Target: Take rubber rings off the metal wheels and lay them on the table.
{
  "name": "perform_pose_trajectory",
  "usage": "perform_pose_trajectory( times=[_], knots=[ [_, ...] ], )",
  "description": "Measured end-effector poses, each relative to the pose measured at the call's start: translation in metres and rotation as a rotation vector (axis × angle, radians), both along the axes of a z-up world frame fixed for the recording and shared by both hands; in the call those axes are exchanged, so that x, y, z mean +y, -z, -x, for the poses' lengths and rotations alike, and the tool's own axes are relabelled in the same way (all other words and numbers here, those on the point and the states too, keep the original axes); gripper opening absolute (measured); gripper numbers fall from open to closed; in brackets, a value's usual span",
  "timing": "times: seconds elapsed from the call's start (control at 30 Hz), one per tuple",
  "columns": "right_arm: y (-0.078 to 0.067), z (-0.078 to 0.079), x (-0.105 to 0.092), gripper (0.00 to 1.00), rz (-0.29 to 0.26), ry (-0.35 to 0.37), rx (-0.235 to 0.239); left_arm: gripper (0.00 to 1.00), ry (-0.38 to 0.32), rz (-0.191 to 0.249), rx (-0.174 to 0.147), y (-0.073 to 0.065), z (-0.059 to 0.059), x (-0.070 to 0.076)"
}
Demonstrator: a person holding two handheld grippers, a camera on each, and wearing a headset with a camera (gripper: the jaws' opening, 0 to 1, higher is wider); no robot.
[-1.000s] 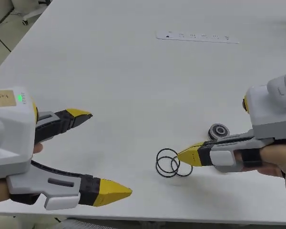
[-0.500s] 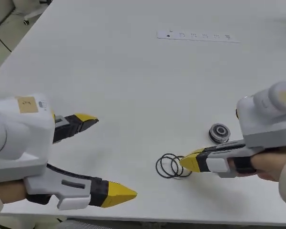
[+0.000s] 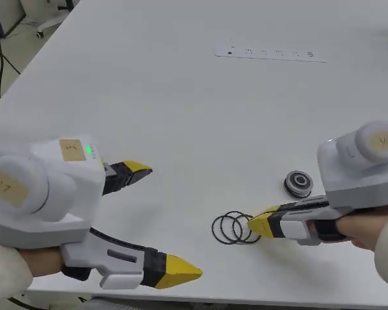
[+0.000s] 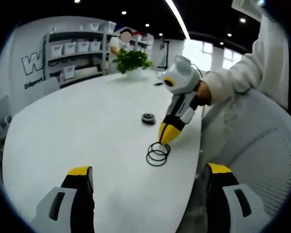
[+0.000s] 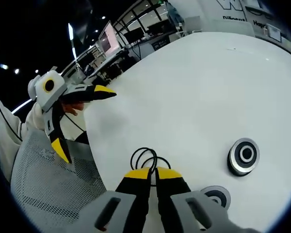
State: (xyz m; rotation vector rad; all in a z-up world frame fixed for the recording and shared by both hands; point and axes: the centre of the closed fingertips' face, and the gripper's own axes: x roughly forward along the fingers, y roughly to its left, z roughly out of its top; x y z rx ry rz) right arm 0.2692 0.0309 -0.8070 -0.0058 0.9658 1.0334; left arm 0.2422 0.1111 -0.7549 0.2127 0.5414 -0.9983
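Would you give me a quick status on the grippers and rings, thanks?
Left gripper open, off the work. Right gripper shut, tips at rubber rings on table. Metal wheel apart, nearby. Nothing in the way.

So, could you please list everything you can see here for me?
table: one, white, under everything.
rubber rings: three, black, overlapping, near the front edge.
wheel: one, dark and silver, beyond the rings, to their right.
disc: one, grey, partly hidden low in the right gripper view; perhaps another wheel.
power strip: one, white, far side of the table.
plant: one, green, table's far end in the left gripper view.
left gripper: one, yellow-tipped, open, left of the rings.
right gripper: one, yellow-tipped, shut, tips at the rings.
sleeve: one, white, behind the right gripper.
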Motion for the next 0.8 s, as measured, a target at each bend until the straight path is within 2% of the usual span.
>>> perform_pose_trajectory(
  times=[0.27, 0.37, 0.57, 0.8],
  knots=[
    [0.002, -0.002, -0.004, 0.05, 0.013, 0.008, -0.006, 0.97, 0.028, -0.018, 0.009, 0.007, 0.003, -0.010],
    [0.003, -0.002, -0.006, 0.05, 0.027, 0.001, -0.008, 0.97, 0.032, -0.025, 0.012, 0.008, 0.005, -0.010],
    [0.000, -0.002, -0.006, 0.09, 0.021, 0.002, -0.007, 0.97, 0.032, -0.028, 0.017, 0.008, 0.006, -0.008],
    [-0.010, -0.008, -0.005, 0.12, 0.007, 0.002, -0.041, 0.96, 0.019, -0.037, 0.012, 0.006, 0.008, -0.004]
  ],
)
